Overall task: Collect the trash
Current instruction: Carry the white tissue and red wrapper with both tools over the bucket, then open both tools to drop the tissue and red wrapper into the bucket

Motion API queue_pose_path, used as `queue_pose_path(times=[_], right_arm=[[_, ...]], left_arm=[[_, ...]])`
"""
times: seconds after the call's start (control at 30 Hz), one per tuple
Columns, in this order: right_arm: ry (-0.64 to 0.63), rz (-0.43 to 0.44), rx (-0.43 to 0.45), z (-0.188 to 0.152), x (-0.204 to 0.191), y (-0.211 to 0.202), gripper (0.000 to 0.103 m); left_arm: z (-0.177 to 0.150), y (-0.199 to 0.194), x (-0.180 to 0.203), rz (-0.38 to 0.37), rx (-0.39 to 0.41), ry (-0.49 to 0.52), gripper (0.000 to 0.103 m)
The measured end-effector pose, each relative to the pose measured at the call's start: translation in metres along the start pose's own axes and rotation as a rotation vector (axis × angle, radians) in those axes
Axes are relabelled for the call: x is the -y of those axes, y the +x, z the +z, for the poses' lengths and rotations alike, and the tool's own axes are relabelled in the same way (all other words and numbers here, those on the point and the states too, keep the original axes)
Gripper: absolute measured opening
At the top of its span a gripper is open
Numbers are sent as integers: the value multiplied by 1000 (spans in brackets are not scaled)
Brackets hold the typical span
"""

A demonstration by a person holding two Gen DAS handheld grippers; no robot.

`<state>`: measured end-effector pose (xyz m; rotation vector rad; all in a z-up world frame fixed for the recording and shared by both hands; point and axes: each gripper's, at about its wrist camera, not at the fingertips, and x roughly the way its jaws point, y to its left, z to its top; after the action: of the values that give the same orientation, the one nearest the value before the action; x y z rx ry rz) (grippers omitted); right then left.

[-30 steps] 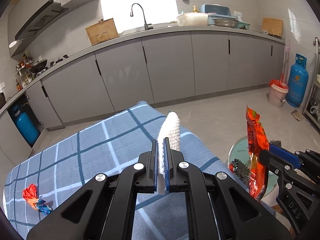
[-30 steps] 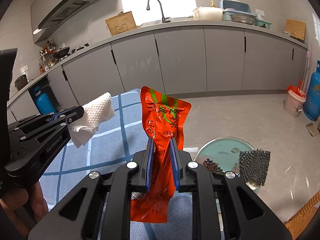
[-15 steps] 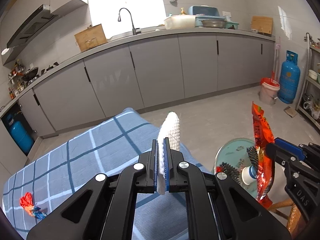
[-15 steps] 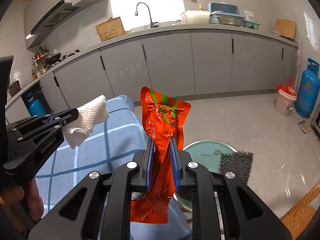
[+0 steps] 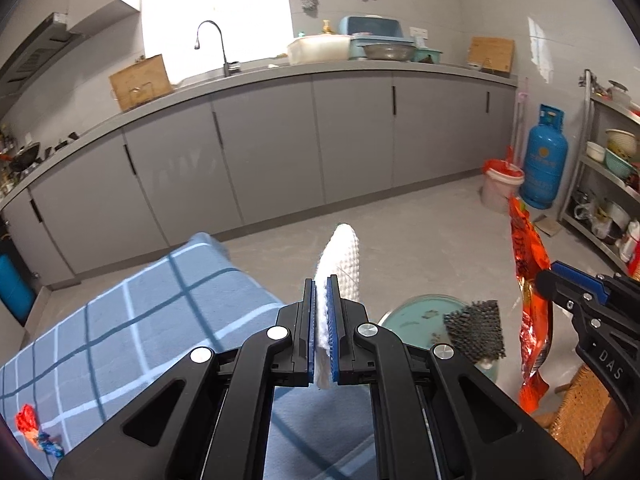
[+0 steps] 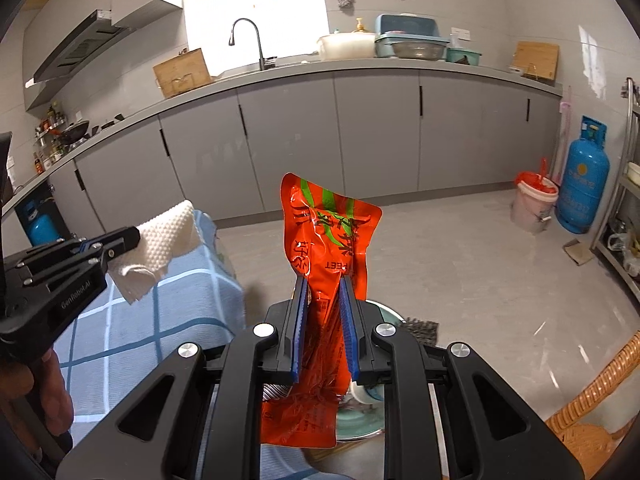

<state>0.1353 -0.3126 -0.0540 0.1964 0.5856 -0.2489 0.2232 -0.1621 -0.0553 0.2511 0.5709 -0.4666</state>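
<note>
My left gripper (image 5: 321, 292) is shut on a white paper towel (image 5: 340, 256), held above the right edge of the blue checked tablecloth (image 5: 152, 312). It also shows in the right wrist view (image 6: 120, 244) with the towel (image 6: 164, 240). My right gripper (image 6: 324, 292) is shut on an orange snack wrapper (image 6: 328, 232), over a round teal bin (image 6: 360, 424) on the floor. In the left wrist view the wrapper (image 5: 528, 280) hangs at the right of the bin (image 5: 420, 312). A small red wrapper (image 5: 28, 420) lies on the cloth at the far left.
A dark mesh scourer (image 5: 476, 332) sits in the bin. A wicker chair (image 6: 592, 412) stands at the lower right. Grey kitchen cabinets (image 5: 280, 140) line the back. A blue gas cylinder (image 5: 544, 160) and a white bucket (image 5: 500, 188) stand by the right wall.
Both grippers have swung right, off the table and toward the teal bin, each still holding its trash. The bin now lies under the right gripper.
</note>
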Motion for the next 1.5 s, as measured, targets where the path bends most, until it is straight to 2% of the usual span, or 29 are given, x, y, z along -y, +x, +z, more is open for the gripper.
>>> queue_pose_path(times=[0.37, 0.73, 1.5], right_arm=[[1, -61, 8, 1, 24, 2, 18], [3, -64, -9, -7, 24, 12, 18], [-12, -53, -44, -8, 24, 31, 18]], left_arm=[[-7, 24, 31, -103, -53, 14, 7], [-14, 37, 44, -139, -108, 26, 7], [-16, 66, 55, -136, -151, 33, 7]])
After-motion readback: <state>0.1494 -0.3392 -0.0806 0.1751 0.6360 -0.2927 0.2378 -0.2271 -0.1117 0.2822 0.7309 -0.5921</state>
